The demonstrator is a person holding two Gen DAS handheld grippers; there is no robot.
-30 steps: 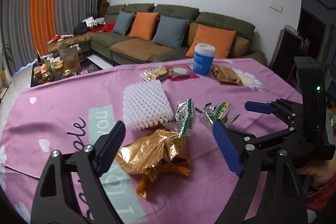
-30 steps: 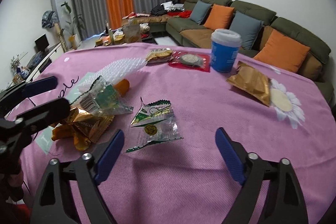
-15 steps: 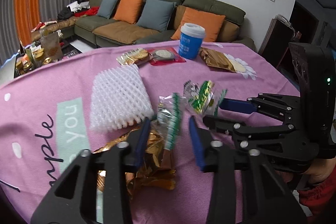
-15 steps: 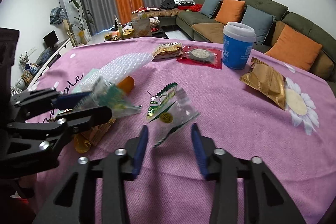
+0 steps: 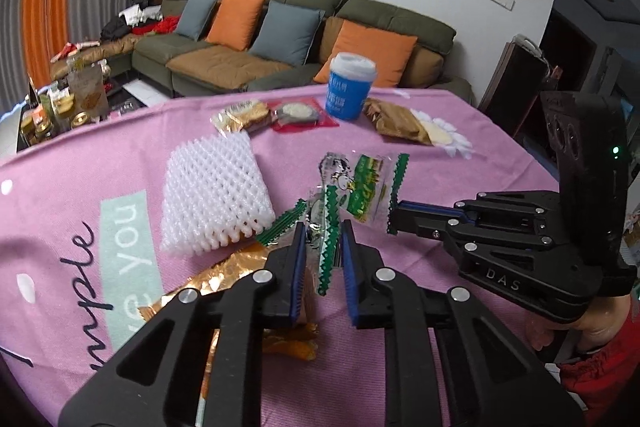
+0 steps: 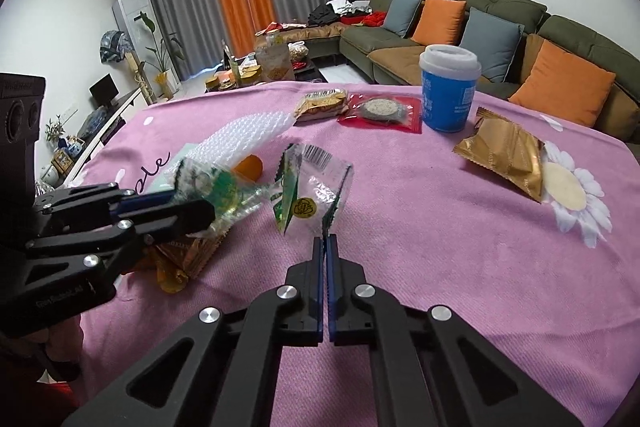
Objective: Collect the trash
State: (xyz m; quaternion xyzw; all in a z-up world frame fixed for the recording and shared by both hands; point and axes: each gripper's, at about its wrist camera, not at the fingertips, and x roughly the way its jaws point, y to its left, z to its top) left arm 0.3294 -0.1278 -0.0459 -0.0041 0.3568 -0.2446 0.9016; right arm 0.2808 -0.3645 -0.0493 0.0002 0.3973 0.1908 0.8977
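1. Counting on the pink tablecloth (image 6: 440, 227): two clear green-edged wrappers, two gold foil packets, one white foam net sleeve (image 5: 216, 191), one blue lidded cup (image 6: 448, 87).
2. The near gold foil packet (image 5: 224, 275) lies partly hidden behind the left gripper (image 5: 323, 247).
3. Left gripper has just closed, clamping one clear green-edged wrapper (image 5: 320, 223).
4. Right gripper (image 6: 324, 241), just closed fully, pinches the other wrapper (image 6: 312, 187) by its edge, lifted ahead of its tips.

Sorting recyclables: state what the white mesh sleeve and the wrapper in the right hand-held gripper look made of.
White mesh sleeve: likely soft foam netting, matte, open diamond lattice. Wrapper pinched by the right hand-held gripper: seemingly thin clear plastic film, glossy and crinkled, with green printed zigzag edges.
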